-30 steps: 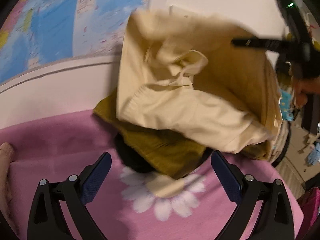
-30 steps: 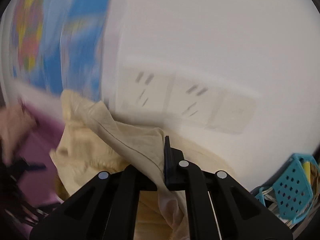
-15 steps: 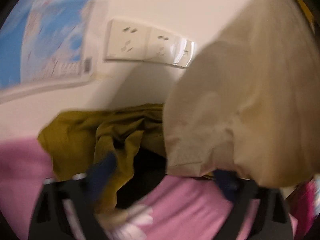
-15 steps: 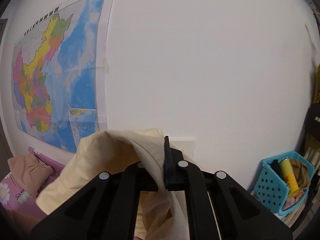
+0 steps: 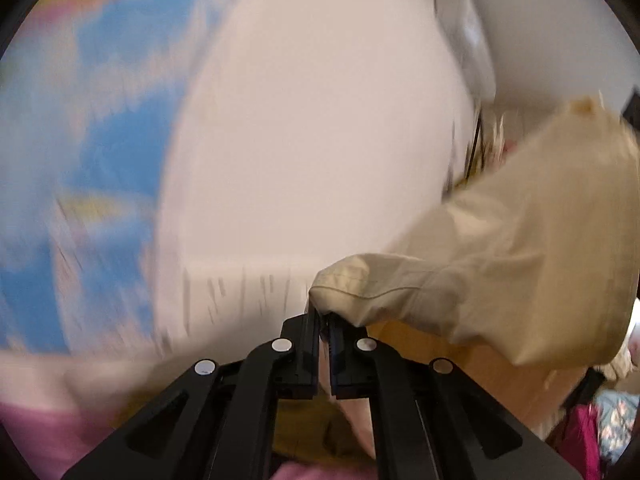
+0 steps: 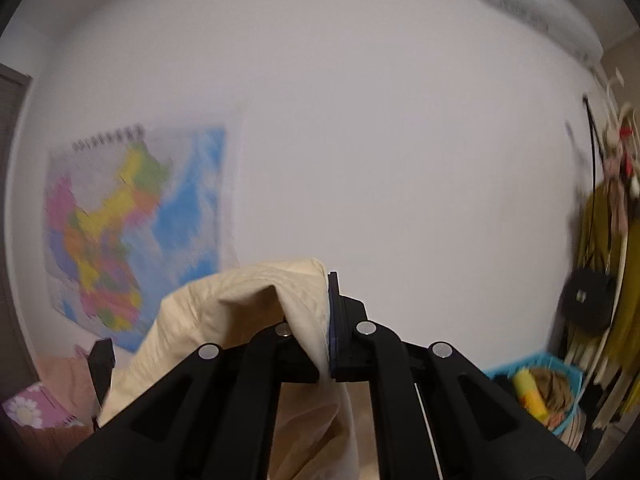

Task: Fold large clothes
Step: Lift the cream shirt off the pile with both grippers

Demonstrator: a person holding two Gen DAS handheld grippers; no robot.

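A cream garment (image 5: 500,264) hangs in the air in front of a white wall. My left gripper (image 5: 325,320) is shut on a hemmed edge of it; the cloth stretches up and to the right from the jaws. My right gripper (image 6: 329,292) is shut on another part of the same cream garment (image 6: 240,320), which drapes over the left finger and falls down to the left. A mustard-coloured garment (image 5: 316,428) lies below the left gripper on the pink bedding (image 5: 44,432). The left wrist view is motion-blurred.
A coloured wall map (image 6: 128,232) hangs at the left. A blue basket (image 6: 536,392) with a yellow bottle stands at the right below a coat rack with a black bag (image 6: 588,300). Pink daisy bedding (image 6: 28,408) shows at lower left. Wall sockets (image 5: 248,292) are blurred.
My left gripper was open over the bed; it has closed on the cream garment's edge and lifted. My right gripper has raised the garment higher, away from the bed.
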